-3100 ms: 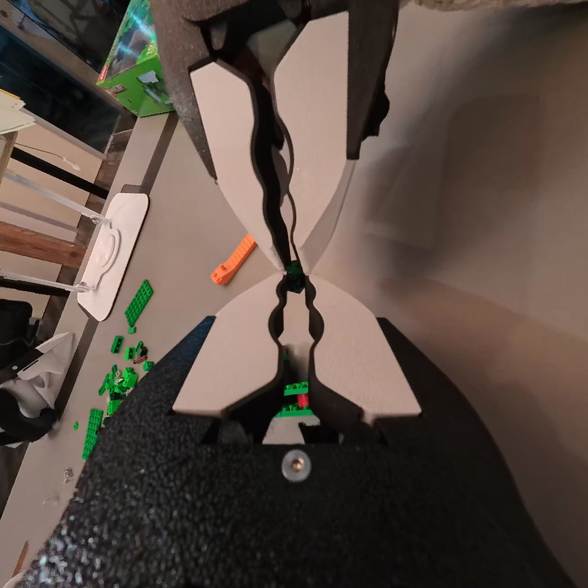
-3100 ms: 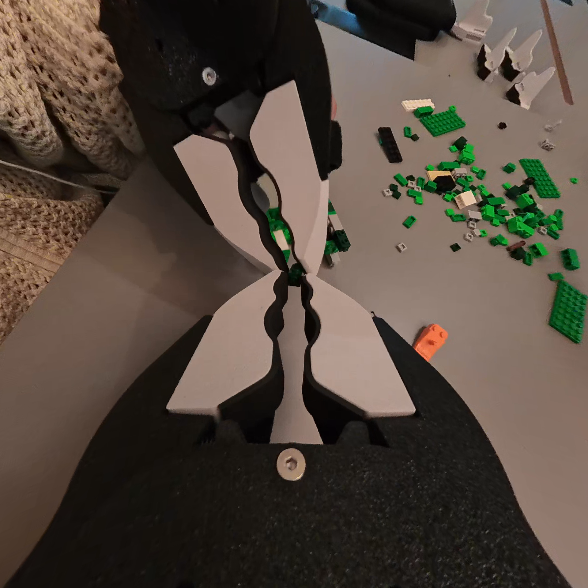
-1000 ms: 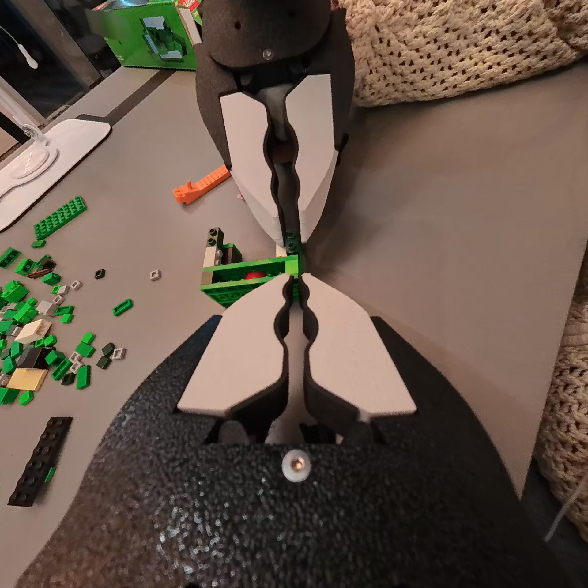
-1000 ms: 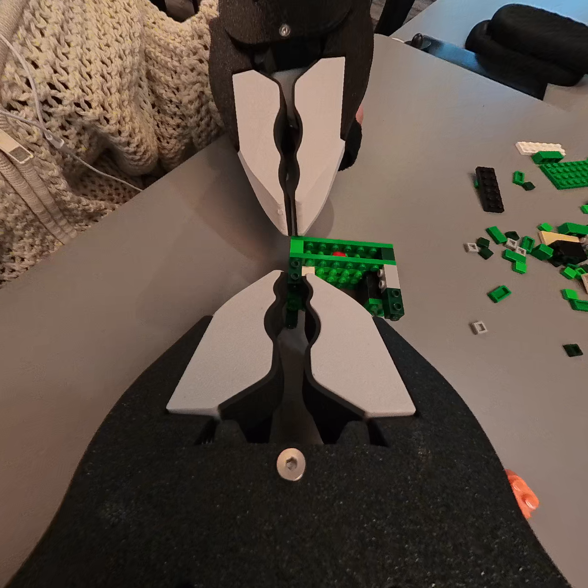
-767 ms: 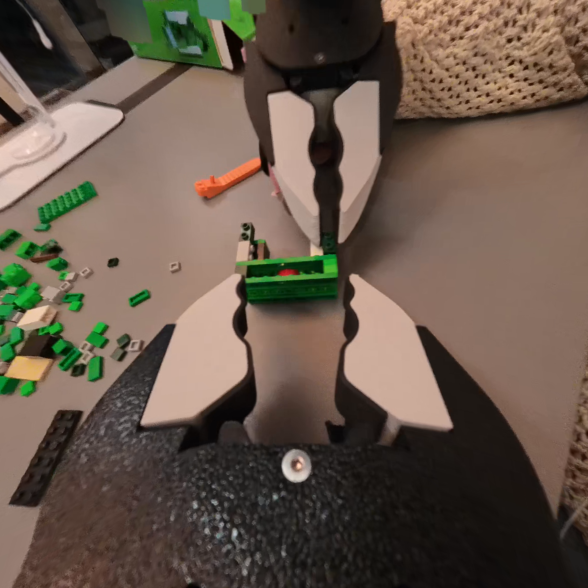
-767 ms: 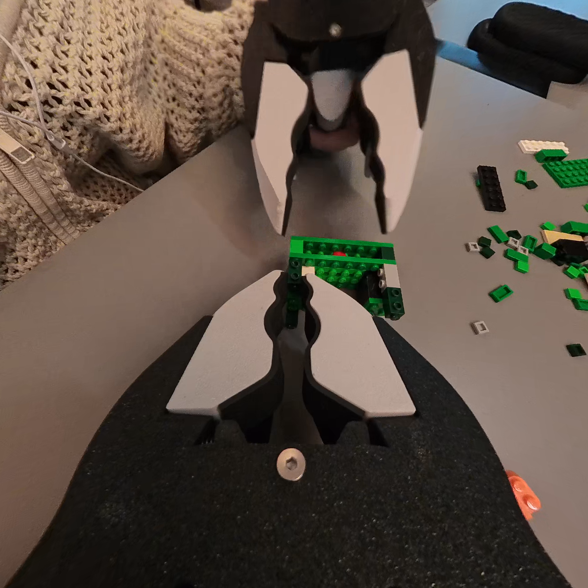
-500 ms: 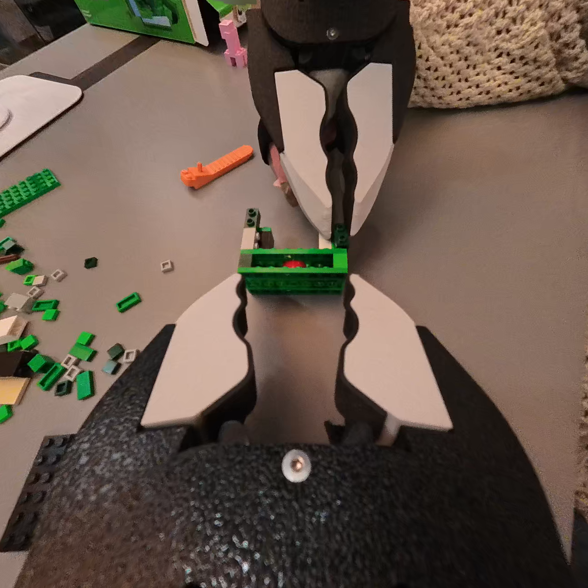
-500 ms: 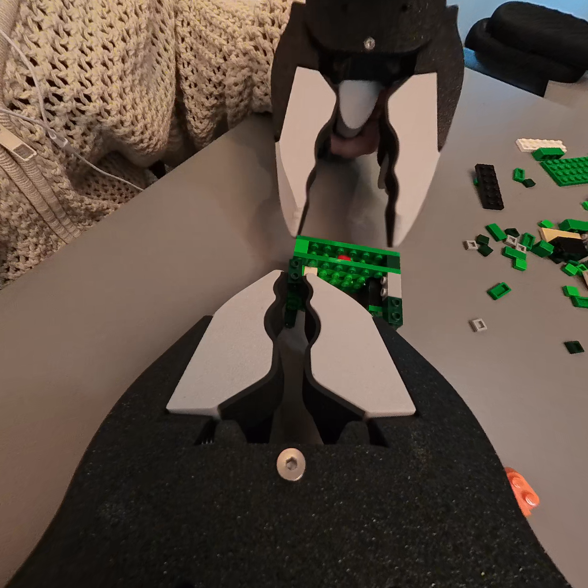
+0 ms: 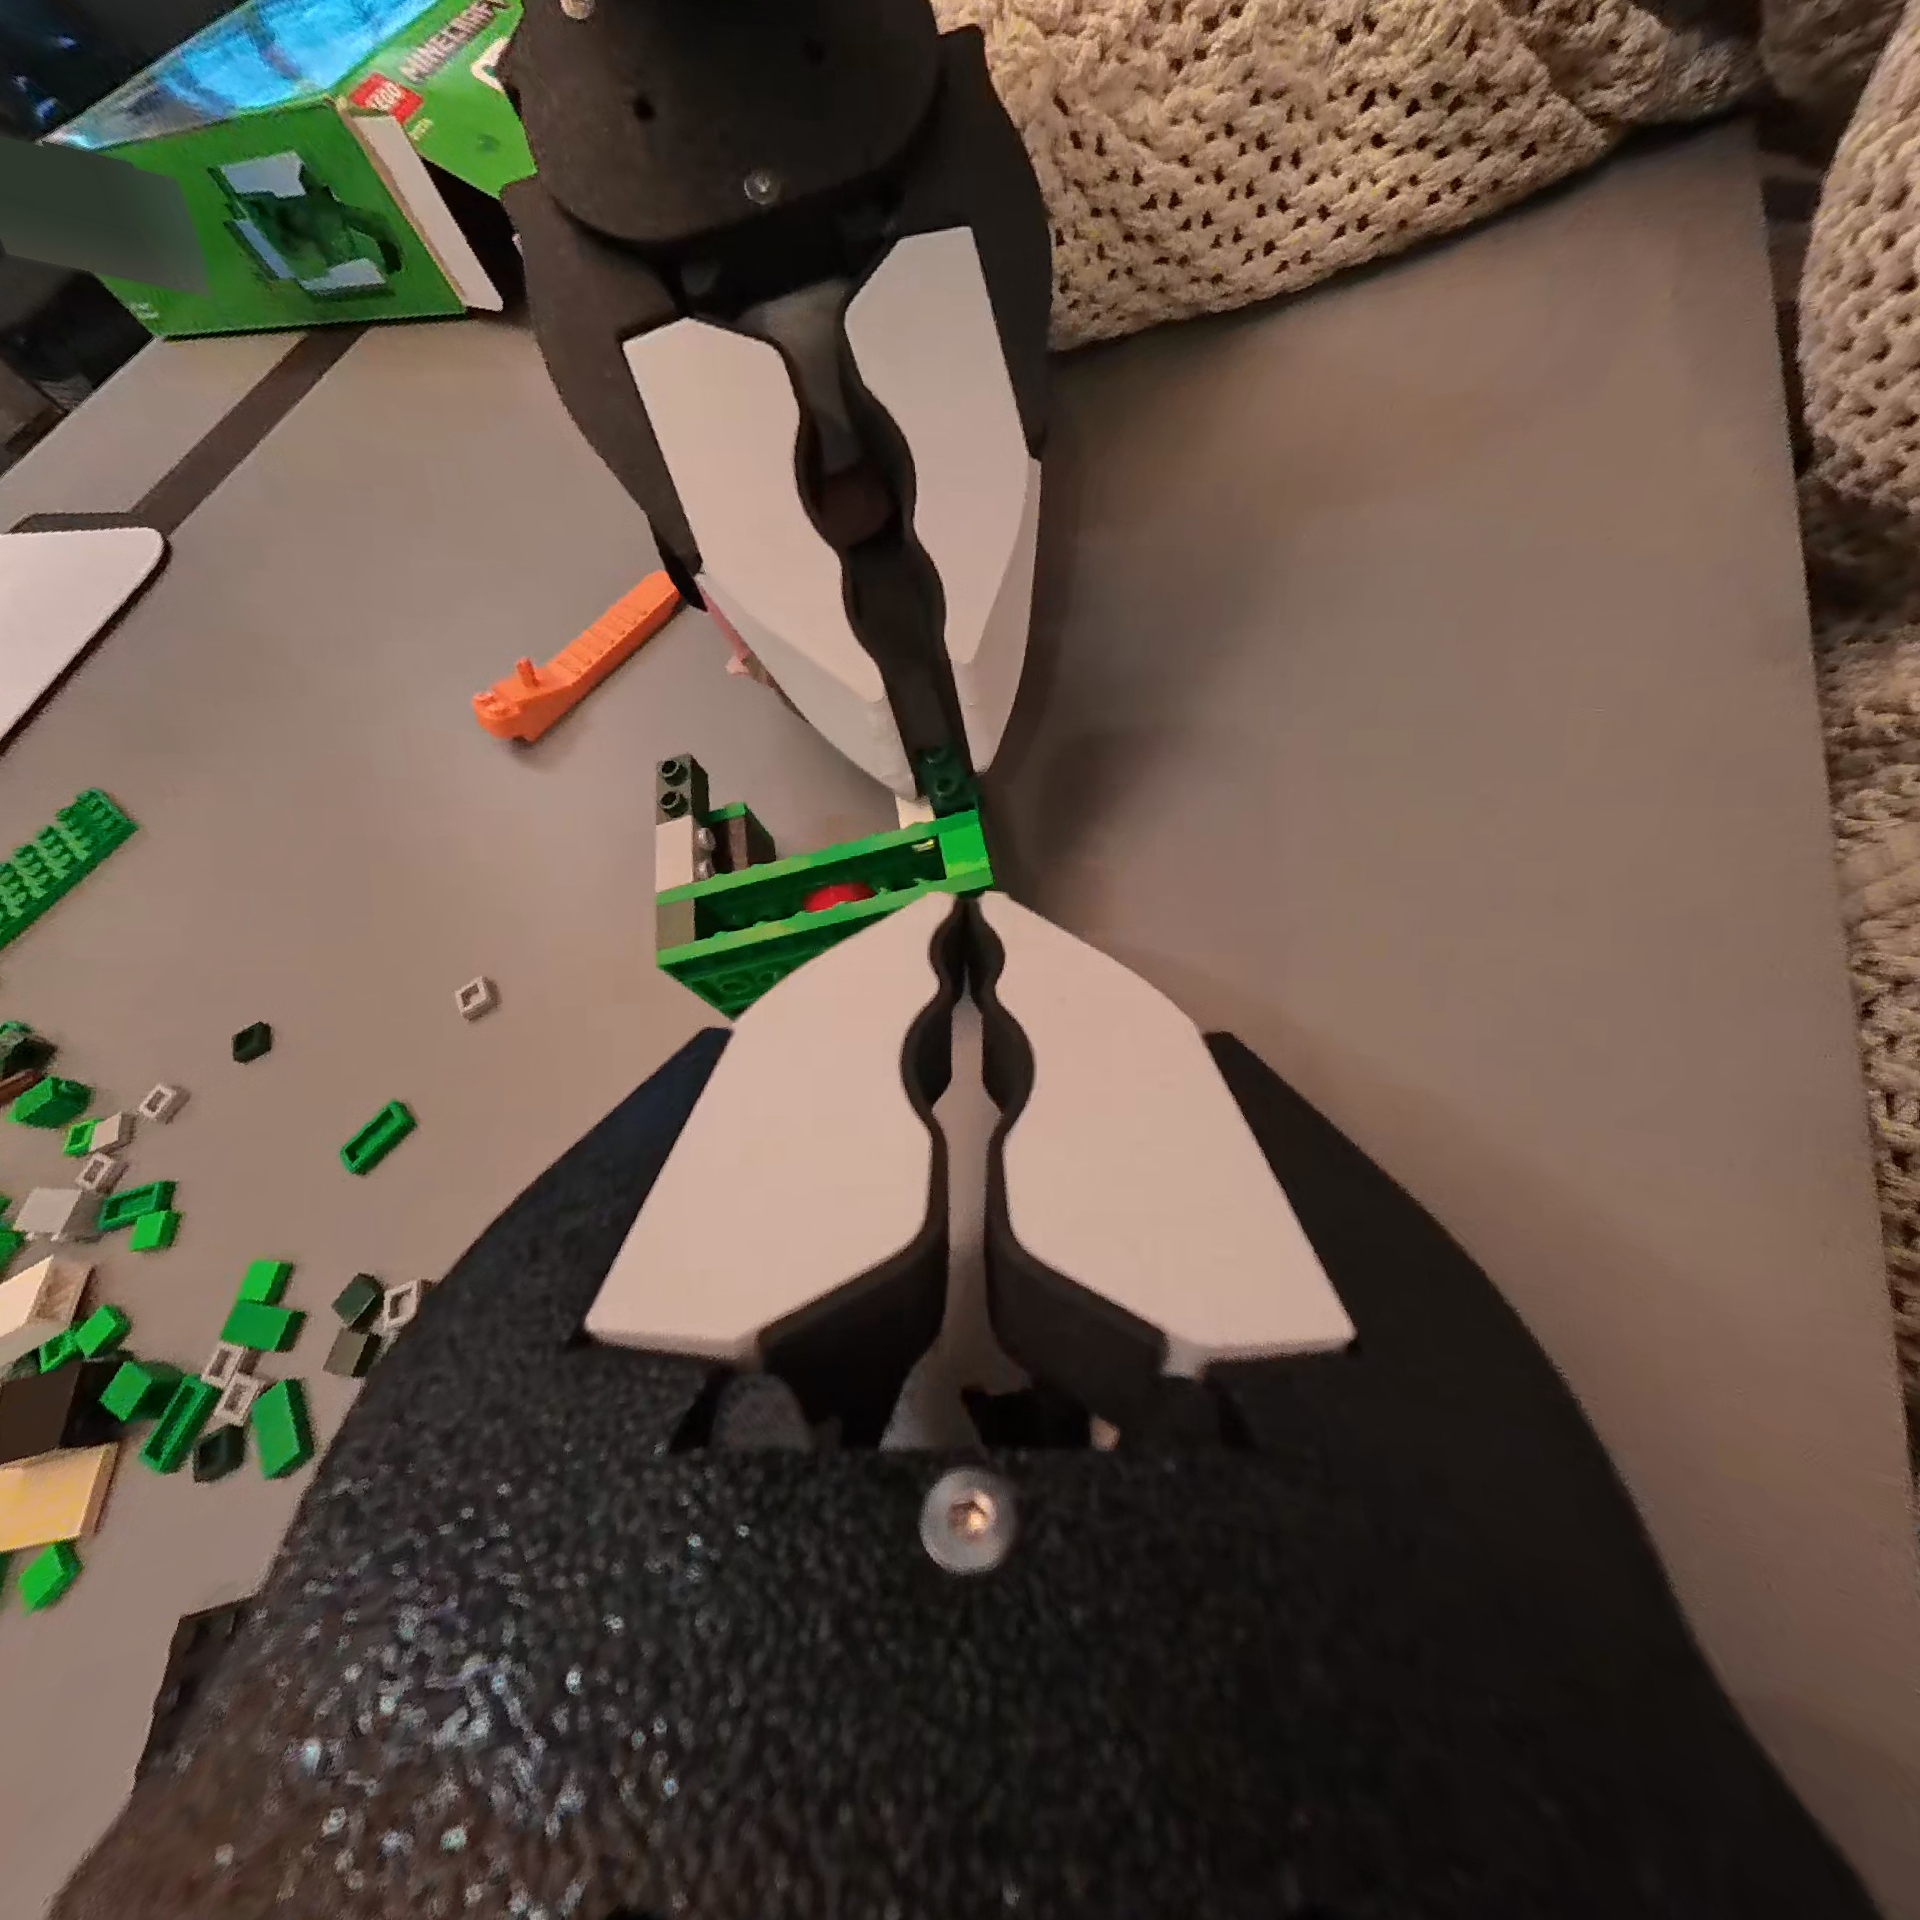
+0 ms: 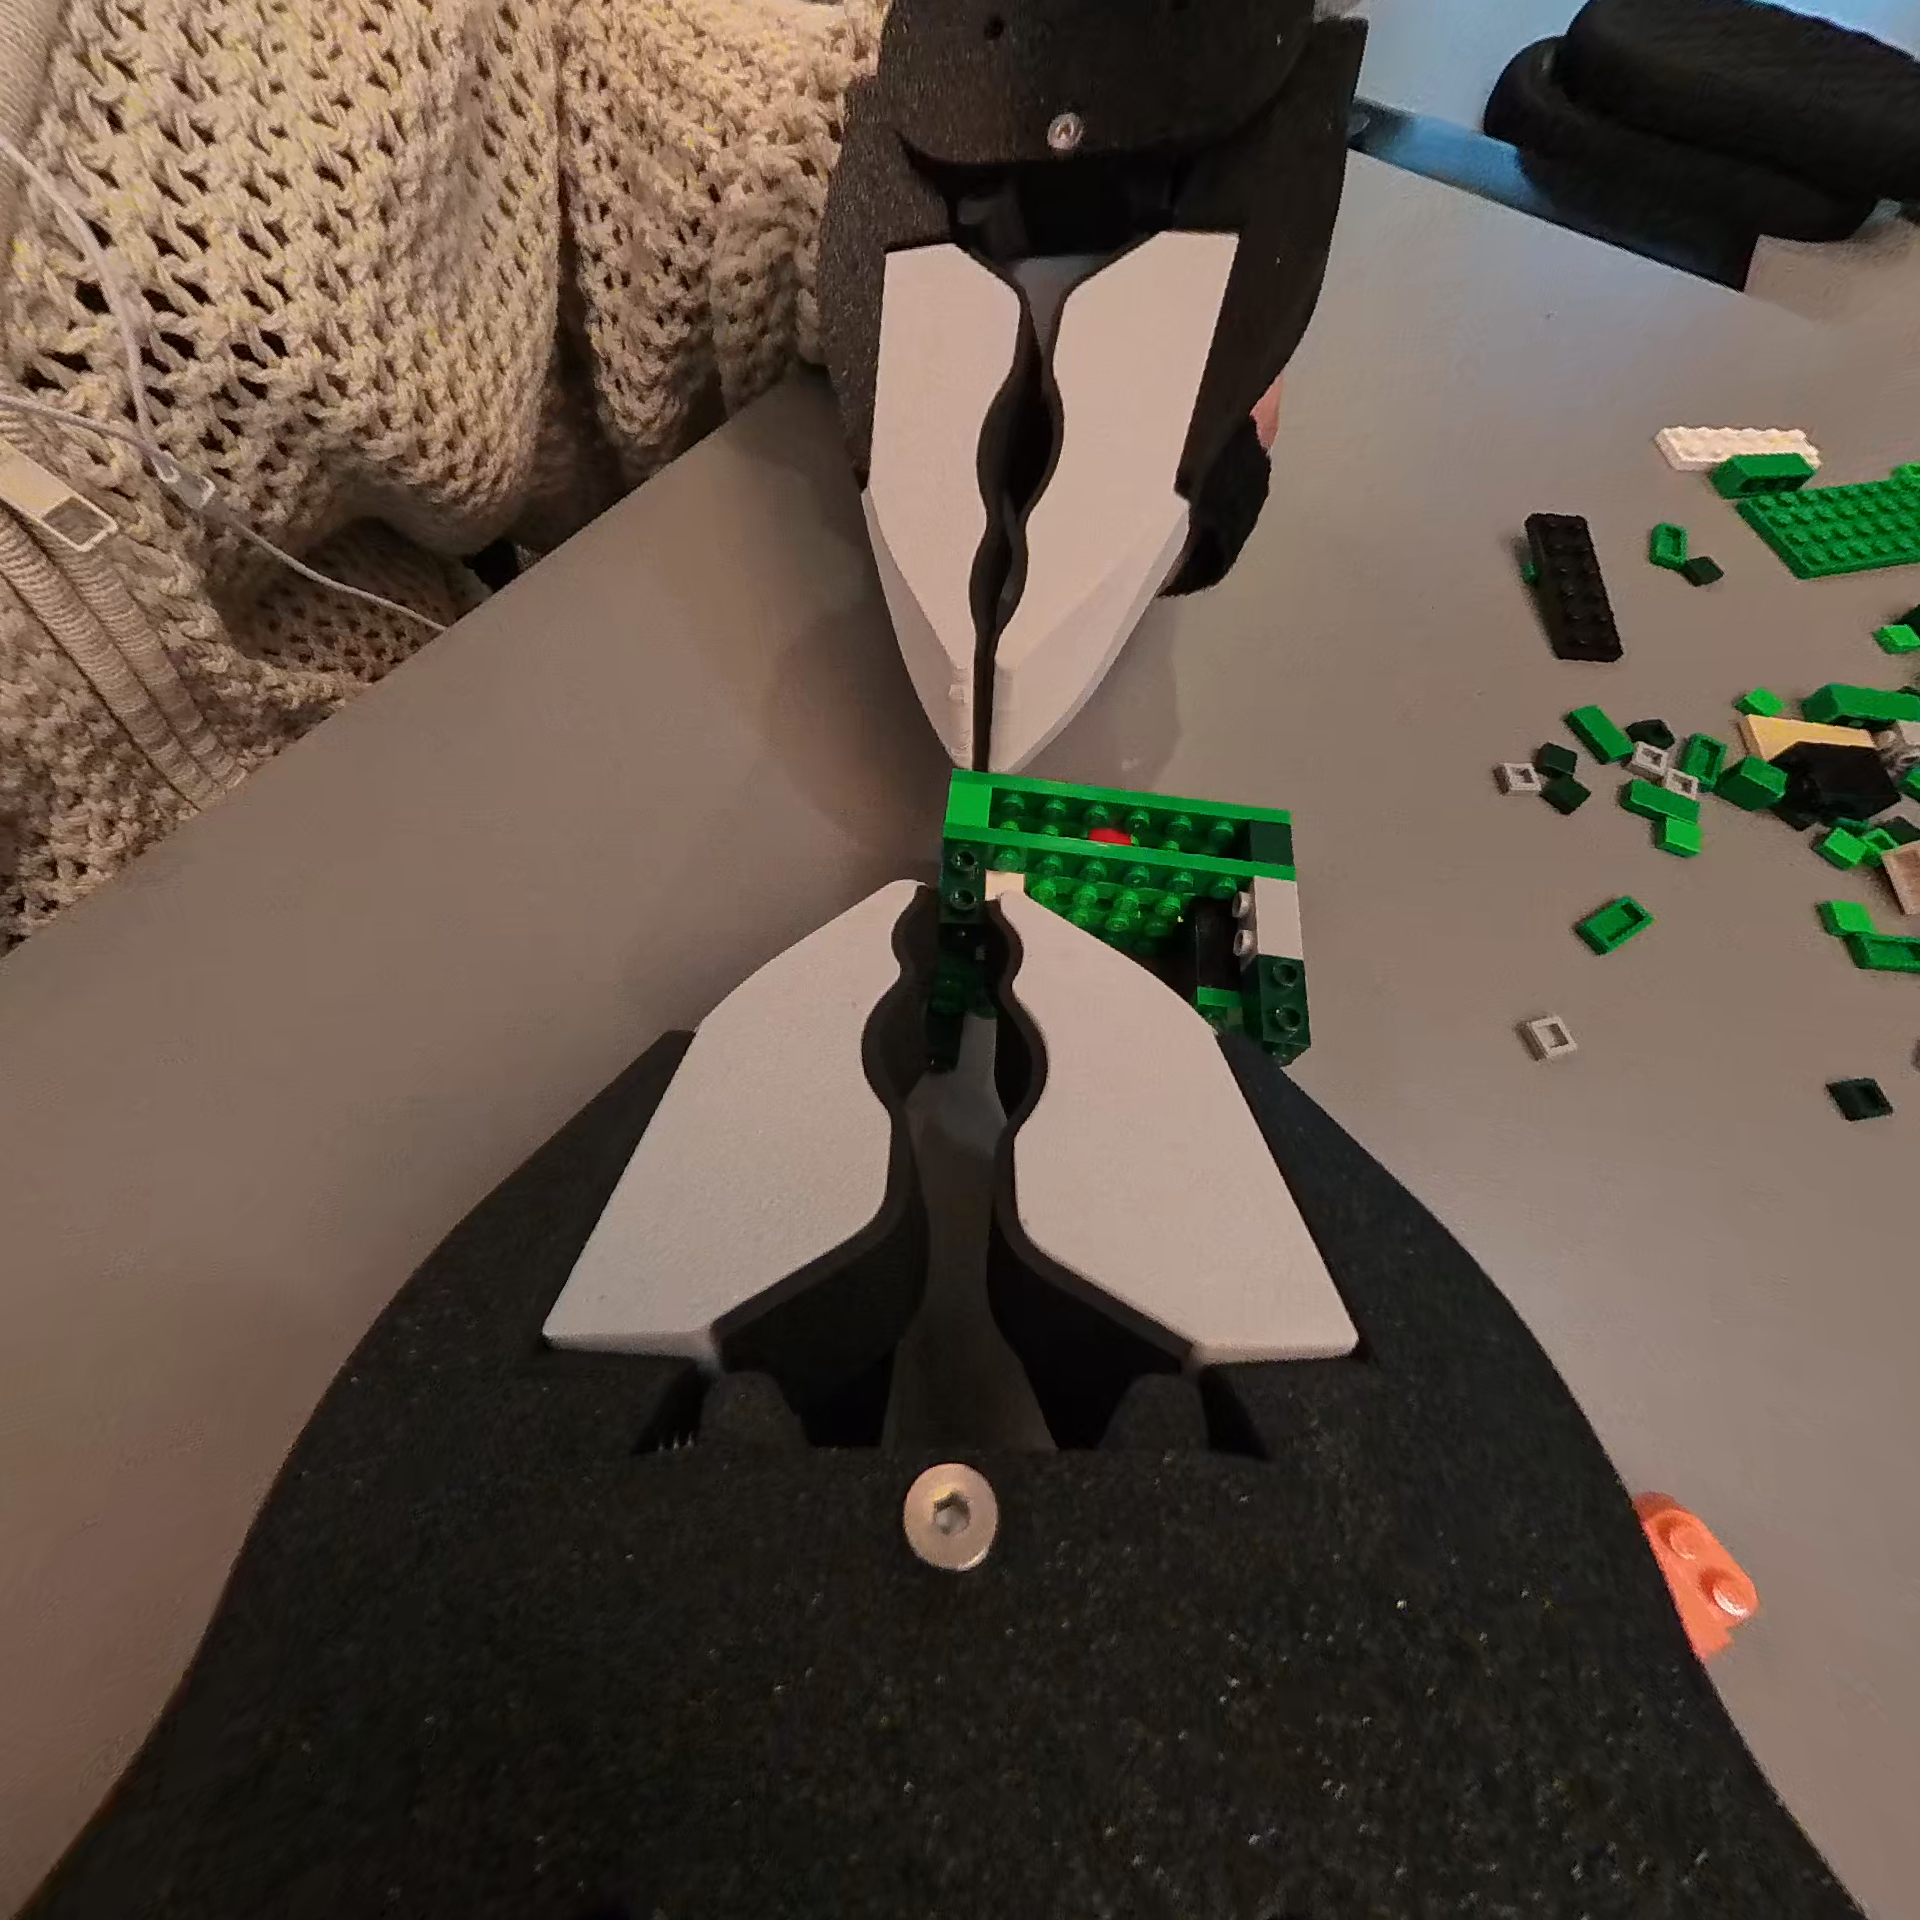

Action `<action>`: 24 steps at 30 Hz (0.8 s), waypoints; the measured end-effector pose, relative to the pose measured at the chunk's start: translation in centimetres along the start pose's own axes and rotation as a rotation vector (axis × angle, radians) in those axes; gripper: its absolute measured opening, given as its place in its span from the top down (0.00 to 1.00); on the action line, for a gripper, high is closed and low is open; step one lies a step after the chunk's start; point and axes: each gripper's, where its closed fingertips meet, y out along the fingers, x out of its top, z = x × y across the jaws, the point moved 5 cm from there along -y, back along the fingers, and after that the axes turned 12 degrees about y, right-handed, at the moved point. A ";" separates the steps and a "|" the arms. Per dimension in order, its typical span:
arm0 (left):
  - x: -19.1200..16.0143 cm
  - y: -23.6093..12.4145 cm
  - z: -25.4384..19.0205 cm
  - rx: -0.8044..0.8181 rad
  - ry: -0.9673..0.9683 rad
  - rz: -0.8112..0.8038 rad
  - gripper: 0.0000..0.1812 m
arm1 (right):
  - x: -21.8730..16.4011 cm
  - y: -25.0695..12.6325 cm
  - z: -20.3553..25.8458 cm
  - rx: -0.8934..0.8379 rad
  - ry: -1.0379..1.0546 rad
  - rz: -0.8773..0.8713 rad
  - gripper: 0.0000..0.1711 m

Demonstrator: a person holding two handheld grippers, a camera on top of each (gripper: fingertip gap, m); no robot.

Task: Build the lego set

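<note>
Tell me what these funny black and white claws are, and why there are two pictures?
They are two grabbing tools, one in each of a person's hands. Each carries a camera looking along its fingers, so each picture shows its own claw below and the other claw opposite. The left gripper is shut against the edge of the green Lego build. The right gripper is shut on a dark green column at the build's corner. On the grey table lie loose bricks, an orange brick separator and a green box.
</note>
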 end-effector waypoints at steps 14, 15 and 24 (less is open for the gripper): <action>0.3 0.5 -0.6 0.021 -0.007 0.043 1.00 | -0.1 -0.1 0.4 -0.062 0.052 0.003 0.95; 0.3 0.5 -0.6 0.027 -0.012 0.045 1.00 | -0.2 -0.1 0.4 -0.073 0.058 -0.002 0.95; 0.2 0.5 -0.3 0.047 -0.027 0.050 1.00 | -0.2 -0.1 0.5 -0.125 0.125 -0.009 0.96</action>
